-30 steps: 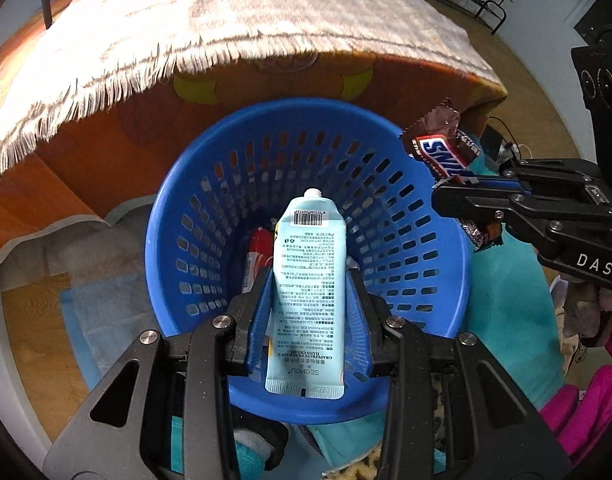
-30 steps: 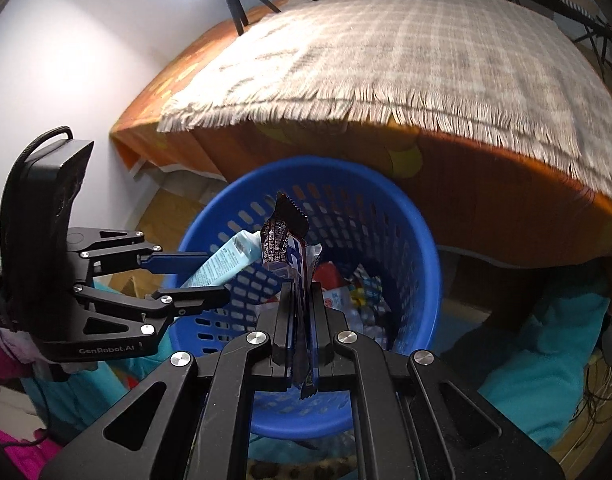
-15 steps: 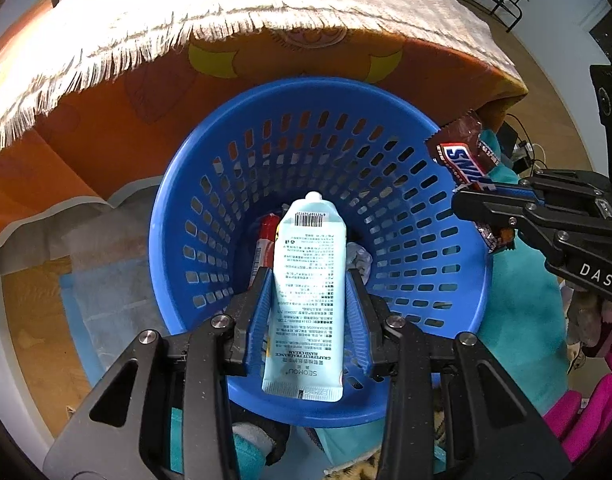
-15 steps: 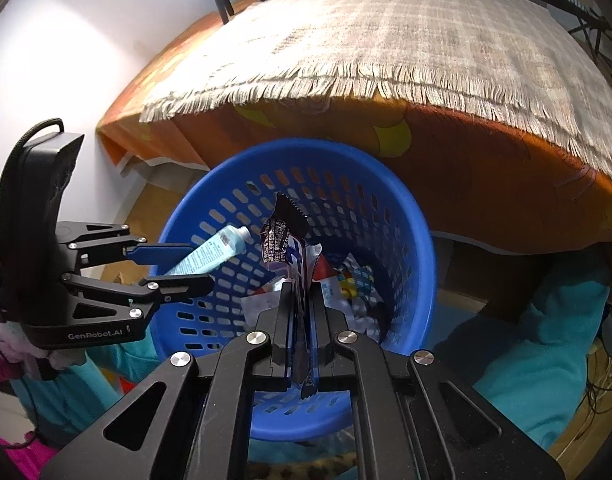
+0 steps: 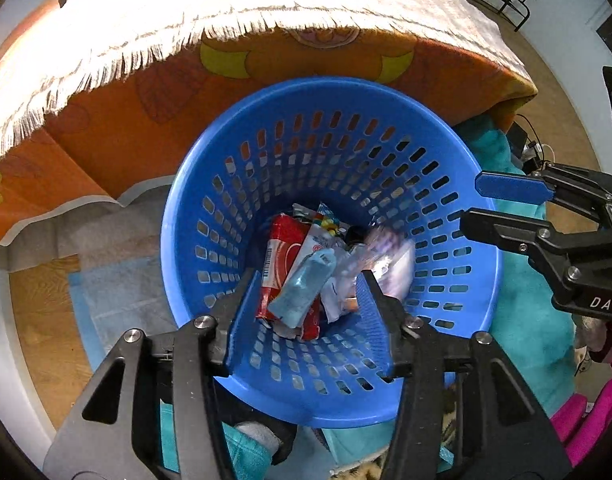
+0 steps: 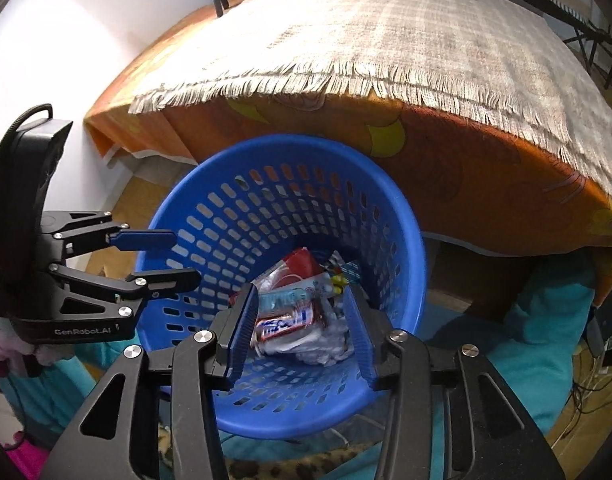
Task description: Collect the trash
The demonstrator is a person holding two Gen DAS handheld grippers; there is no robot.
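Observation:
A blue perforated basket (image 5: 446,152) stands on the floor by the bed; it also shows in the right wrist view (image 6: 406,216). Inside lie a light-blue tube (image 5: 304,286), a red wrapper (image 5: 280,248) and a Snickers bar (image 6: 286,322), which shows as a blur in the left wrist view (image 5: 386,260). My left gripper (image 5: 308,320) is open and empty above the basket's near rim. My right gripper (image 6: 302,332) is open and empty above the basket; it shows at the right of the left wrist view (image 5: 506,208).
A bed with an orange sheet (image 5: 146,92) and a fringed beige blanket (image 6: 386,40) rises just behind the basket. Teal cloth (image 5: 522,320) and pink fabric (image 5: 594,416) lie to the right. Wooden floor (image 5: 38,312) shows at the left.
Both grippers opened. The light-blue tube dropped from the left one and the Snickers bar from the right one into the basket.

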